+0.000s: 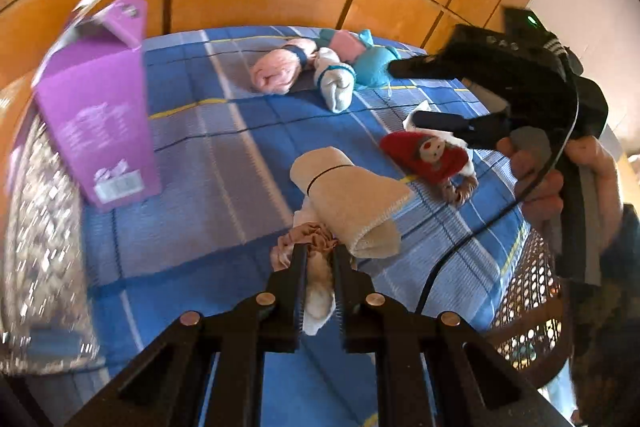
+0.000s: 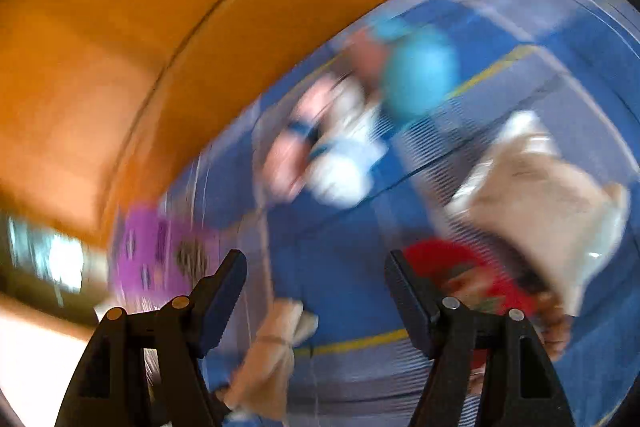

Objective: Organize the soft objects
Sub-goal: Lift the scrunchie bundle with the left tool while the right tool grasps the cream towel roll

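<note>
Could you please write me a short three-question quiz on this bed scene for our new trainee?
1. True or false: the left hand-held gripper is shut on a piece of soft cloth.
2. Which item lies right beside the rolled beige towel? A) green bottle B) red stuffed toy C) metal spoon
3. Fill in: the tall box standing on the blue checked bedspread is ____ in colour.

Key: 1 true. 2 B. 3 purple. For reference, the right hand-held gripper is open and holds nothing.
</note>
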